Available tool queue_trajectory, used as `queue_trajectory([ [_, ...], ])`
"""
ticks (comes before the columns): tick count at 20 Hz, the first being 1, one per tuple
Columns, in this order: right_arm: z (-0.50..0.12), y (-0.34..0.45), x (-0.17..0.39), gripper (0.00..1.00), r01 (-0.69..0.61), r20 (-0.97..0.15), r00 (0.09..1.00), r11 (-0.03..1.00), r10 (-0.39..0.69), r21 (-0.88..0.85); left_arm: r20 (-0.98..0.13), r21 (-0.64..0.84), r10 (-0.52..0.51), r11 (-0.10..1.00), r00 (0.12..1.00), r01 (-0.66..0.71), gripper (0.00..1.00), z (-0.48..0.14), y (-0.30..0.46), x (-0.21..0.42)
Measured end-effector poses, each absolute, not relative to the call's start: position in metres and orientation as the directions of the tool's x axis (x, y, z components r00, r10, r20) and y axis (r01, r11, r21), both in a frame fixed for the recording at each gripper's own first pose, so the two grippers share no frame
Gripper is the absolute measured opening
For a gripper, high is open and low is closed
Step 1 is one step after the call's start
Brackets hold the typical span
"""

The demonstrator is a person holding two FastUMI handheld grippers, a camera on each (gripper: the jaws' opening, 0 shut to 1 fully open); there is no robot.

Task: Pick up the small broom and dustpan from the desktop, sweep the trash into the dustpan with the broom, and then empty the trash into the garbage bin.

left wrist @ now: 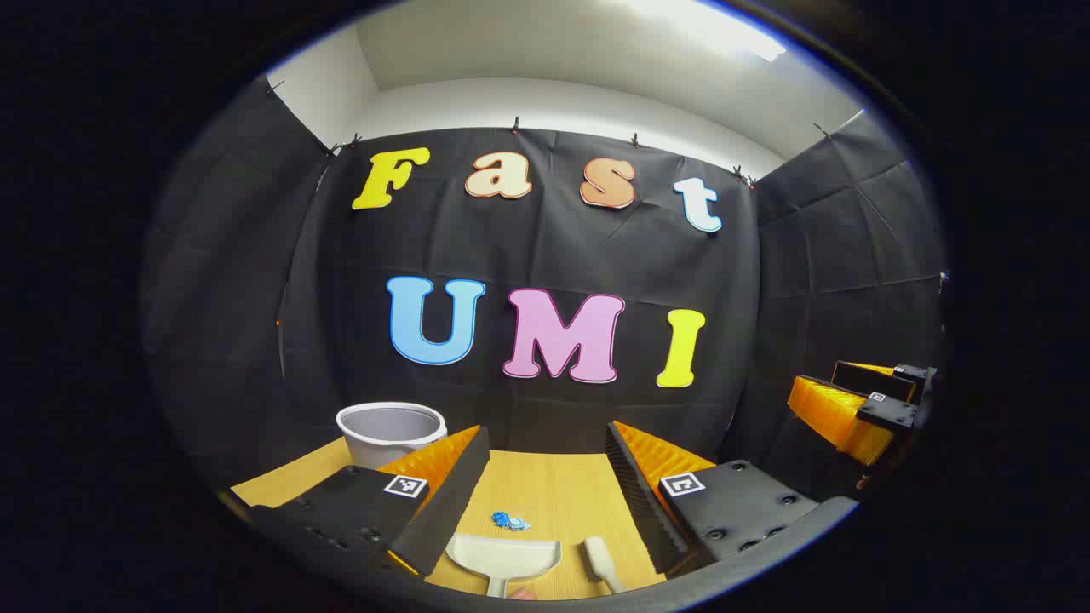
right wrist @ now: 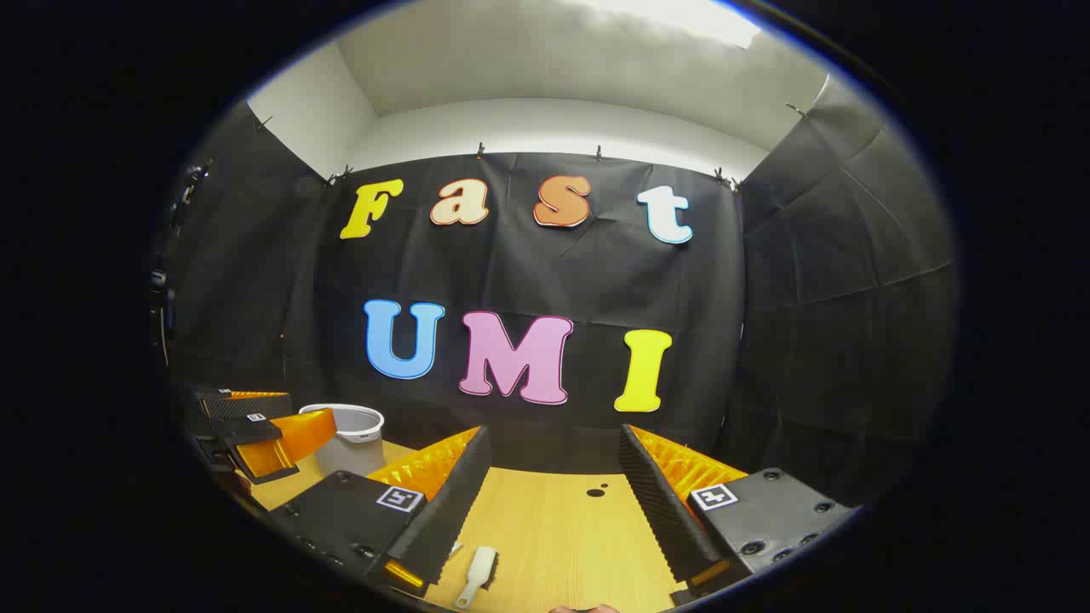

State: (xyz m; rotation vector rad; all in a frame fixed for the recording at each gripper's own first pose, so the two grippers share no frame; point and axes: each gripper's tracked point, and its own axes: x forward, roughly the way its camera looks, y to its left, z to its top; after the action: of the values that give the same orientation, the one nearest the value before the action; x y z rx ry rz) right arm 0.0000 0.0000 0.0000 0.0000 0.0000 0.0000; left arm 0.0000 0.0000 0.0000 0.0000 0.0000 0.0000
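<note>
In the left gripper view, a white dustpan [left wrist: 502, 558] lies on the wooden desktop [left wrist: 553, 494] near the front edge. The small white broom [left wrist: 602, 562] rests just right of it. A crumpled blue scrap of trash [left wrist: 509, 520] sits just beyond the dustpan. My left gripper [left wrist: 547, 443] hovers above them, open and holding nothing. In the right gripper view, the broom [right wrist: 479, 572] lies low between the fingers, toward the left one. My right gripper [right wrist: 557, 438] is open and holds nothing. Each gripper also appears off to the side in the other's view, the right [left wrist: 856, 409] and the left [right wrist: 255, 434].
A pale round garbage bin [left wrist: 392, 432] stands at the back left of the desk, seen again as the bin [right wrist: 349, 436] behind the left gripper. Two small dark spots [right wrist: 596, 491] mark the wood further back. Black cloth walls close in the booth on three sides.
</note>
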Motion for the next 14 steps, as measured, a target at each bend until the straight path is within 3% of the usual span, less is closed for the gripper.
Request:
queue_trajectory([
  [7,0.008,-0.011,-0.002,0.98,0.047,0.021,0.999,0.999,-0.048,0.019,-0.017,-0.016,-0.012,1.000,1.000,0.012,0.80,-0.004,-0.005,0.000],
  [14,0.018,-0.004,-0.005,0.98,0.011,0.057,0.998,0.998,-0.015,0.068,-0.006,0.003,-0.014,1.000,1.000,0.014,0.80,-0.003,-0.006,-0.001],
])
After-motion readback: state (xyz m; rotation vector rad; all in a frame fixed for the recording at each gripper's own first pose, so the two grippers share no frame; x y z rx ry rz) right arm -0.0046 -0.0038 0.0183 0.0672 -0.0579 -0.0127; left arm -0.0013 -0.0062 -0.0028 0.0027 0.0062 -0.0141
